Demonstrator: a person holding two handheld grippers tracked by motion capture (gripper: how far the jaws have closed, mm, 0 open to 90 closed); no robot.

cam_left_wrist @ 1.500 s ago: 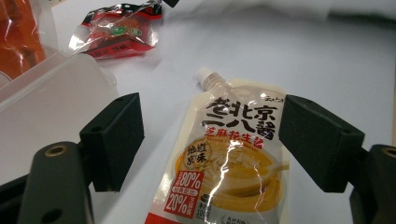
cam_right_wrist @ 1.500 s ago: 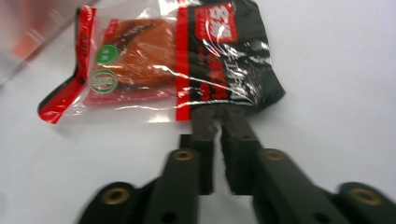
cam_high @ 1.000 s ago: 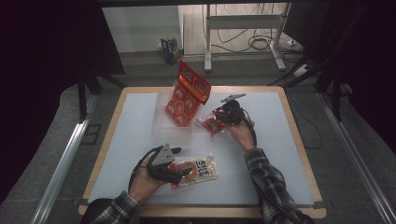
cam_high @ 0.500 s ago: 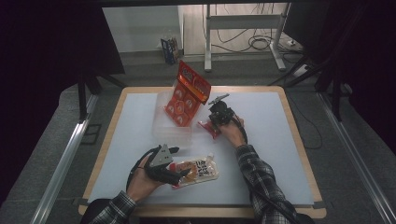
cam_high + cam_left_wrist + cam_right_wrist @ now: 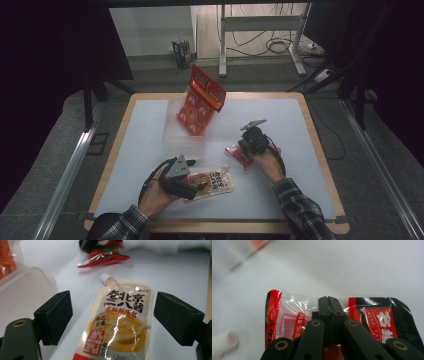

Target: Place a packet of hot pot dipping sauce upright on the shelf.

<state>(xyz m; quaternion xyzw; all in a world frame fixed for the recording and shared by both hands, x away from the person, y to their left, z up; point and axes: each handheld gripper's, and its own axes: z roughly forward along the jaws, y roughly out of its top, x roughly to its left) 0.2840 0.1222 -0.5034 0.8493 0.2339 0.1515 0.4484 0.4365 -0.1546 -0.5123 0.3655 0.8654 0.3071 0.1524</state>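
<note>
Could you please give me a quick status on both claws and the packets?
Left claw open, straddling the sauce pouch on the table. Right claw shut on the red packet. Clear box beside, nothing blocking.

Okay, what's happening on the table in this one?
A person works two handheld grippers over a white table. The right gripper has its jaws shut on a red and black snack packet. The left gripper is open, with a spouted sauce pouch lying flat between its jaws. A clear plastic box with an orange package leaning in it sits farther back.
</note>
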